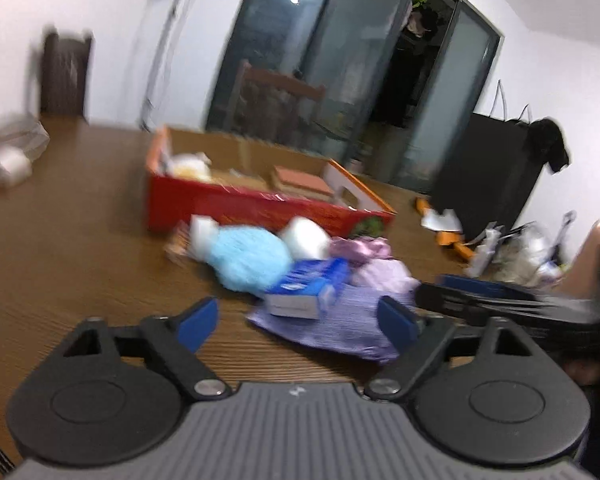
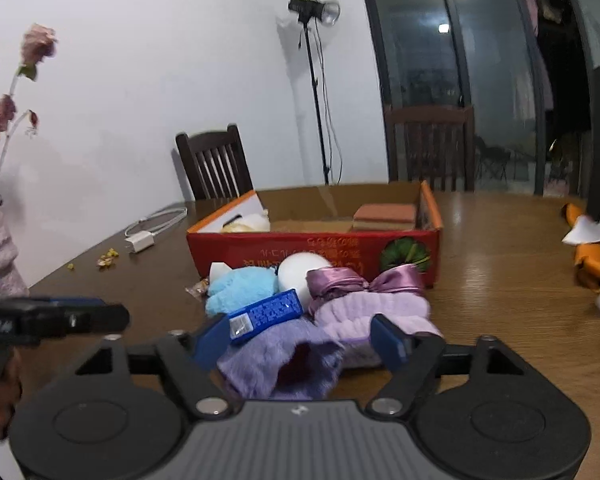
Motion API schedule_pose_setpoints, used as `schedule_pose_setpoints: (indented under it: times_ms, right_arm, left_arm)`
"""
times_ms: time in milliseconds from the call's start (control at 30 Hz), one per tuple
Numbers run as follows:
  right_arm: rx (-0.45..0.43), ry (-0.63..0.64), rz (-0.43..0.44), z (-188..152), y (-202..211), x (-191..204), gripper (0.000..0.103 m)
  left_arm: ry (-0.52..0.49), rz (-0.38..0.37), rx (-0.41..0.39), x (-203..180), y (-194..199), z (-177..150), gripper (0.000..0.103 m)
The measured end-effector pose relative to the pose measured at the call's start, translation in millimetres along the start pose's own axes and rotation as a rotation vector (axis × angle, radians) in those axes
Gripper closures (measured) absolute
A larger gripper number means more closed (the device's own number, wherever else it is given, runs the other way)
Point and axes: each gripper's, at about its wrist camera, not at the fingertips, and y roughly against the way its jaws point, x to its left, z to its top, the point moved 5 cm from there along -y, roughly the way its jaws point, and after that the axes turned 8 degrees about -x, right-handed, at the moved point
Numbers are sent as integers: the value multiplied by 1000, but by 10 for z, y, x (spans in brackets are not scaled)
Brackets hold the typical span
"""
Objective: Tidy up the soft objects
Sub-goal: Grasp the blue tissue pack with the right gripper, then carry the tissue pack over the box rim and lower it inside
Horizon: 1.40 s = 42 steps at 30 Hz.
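Presently we list, against the red cardboard box (image 2: 312, 254) on the brown wooden table (image 2: 500, 280): a pale-blue plush toy (image 2: 240, 286), blue packet (image 2: 266, 314) and lilac fluffy cloth (image 2: 284, 360) heaped before its front wall. Our right gripper (image 2: 304, 342) straddles the cloth, jaws apart, not pressing; our left gripper (image 1: 298, 320) likewise gapes, holding nothing.

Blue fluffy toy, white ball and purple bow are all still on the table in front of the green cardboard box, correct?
Not quite: the cardboard box is red, not green, as the right wrist view shows. The blue fluffy toy, white ball and purple bow do lie on the table in front of it.
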Motion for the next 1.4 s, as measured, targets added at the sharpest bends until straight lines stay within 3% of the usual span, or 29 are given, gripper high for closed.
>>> schedule_pose_setpoints:
  times_ms: [167, 267, 367, 467, 700, 967, 1033, 1100, 1167, 1233, 1300, 1333, 1400]
  right_arm:
    - [47, -47, 33, 63, -619, 9, 43]
    - [93, -60, 16, 72, -897, 10, 47]
    - [132, -98, 28, 26, -1049, 10, 62]
    - [142, -107, 30, 11, -1058, 19, 76]
    - [98, -63, 122, 81, -539, 388, 87]
    - [178, -47, 159, -305, -49, 690, 90]
    - [198, -80, 164, -414, 9, 704, 89]
    - [193, -93, 147, -462, 42, 679, 87]
    - [181, -131, 137, -452, 49, 636, 87]
    - [175, -179, 148, -447, 22, 595, 85]
    - [181, -240, 143, -467, -50, 548, 67]
    - [185, -259, 148, -483, -85, 537, 67]
    - [190, -313, 157, -514, -154, 514, 68]
  left_arm:
    - [118, -56, 64, 113, -476, -39, 48]
    - [168, -106, 97, 157, -676, -45, 50]
    - [217, -132, 129, 208, -792, -60, 57]
    - [258, -151, 112, 248, -791, -60, 62]
    - [222, -285, 25, 176, -242, 14, 65]
    - [221, -162, 70, 385, 218, -301, 59]
    - [198, -124, 51, 414, 260, -328, 59]
    - [171, -96, 20, 450, 271, -283, 52]
    - [122, -79, -13, 460, 199, -188, 51]
    - [83, -83, 4, 456, 10, -98, 51]
    - [82, -101, 55, 462, -197, -67, 51]
    - [98, -120, 80, 468, -286, -68, 53]
    - [136, -132, 126, 487, -394, -116, 64]
